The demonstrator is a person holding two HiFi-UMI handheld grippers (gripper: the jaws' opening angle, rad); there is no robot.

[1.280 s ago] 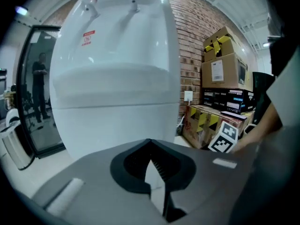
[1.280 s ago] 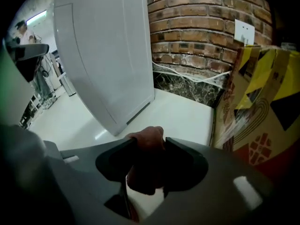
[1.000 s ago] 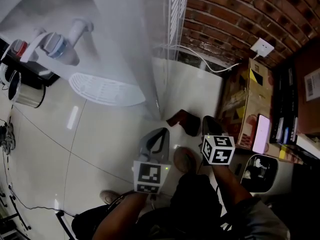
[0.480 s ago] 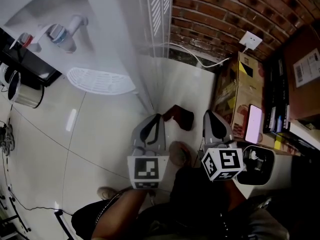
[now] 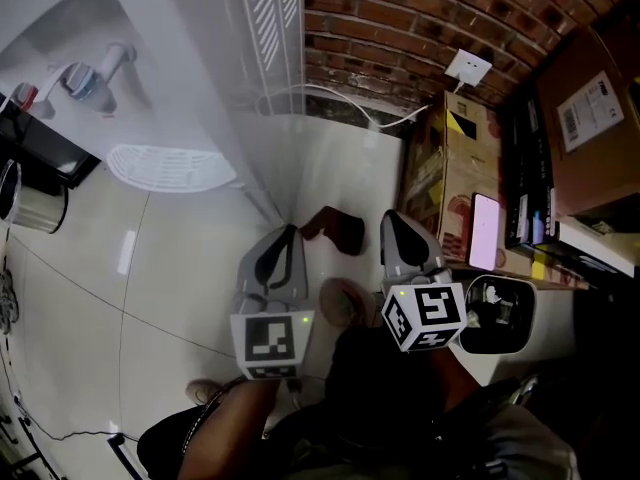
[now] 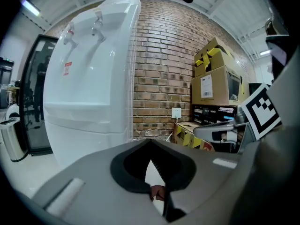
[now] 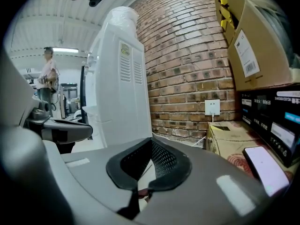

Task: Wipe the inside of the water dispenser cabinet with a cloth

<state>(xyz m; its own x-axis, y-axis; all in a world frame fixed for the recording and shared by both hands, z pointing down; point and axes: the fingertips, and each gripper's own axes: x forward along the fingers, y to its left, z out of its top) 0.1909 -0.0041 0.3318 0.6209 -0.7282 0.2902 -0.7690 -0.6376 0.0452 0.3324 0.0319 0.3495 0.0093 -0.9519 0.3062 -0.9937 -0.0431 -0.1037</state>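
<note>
The white water dispenser (image 5: 190, 88) stands at the upper left of the head view, and its lower front (image 6: 89, 130) looks closed. A dark brown cloth (image 5: 335, 230) lies crumpled on the pale floor by the dispenser's corner. My left gripper (image 5: 291, 230) hangs just left of the cloth and above it, jaws shut with nothing between them. My right gripper (image 5: 388, 215) is just right of the cloth, also shut and empty. In the left gripper view my left gripper (image 6: 149, 141) points level past the dispenser at the brick wall. My right gripper (image 7: 151, 142) points the same way.
Cardboard boxes (image 5: 445, 158) stack along the brick wall at right, beside a lit phone (image 5: 484, 230). A wall socket (image 5: 467, 66) feeds a white cable (image 5: 330, 96) to the dispenser. A metal bin (image 5: 30, 203) stands far left. My shoe (image 5: 338, 303) is below the cloth. A person (image 7: 48, 71) stands far off.
Both grippers have risen from near the floor toward the head camera and tipped closer to level. The cloth has stayed on the floor.
</note>
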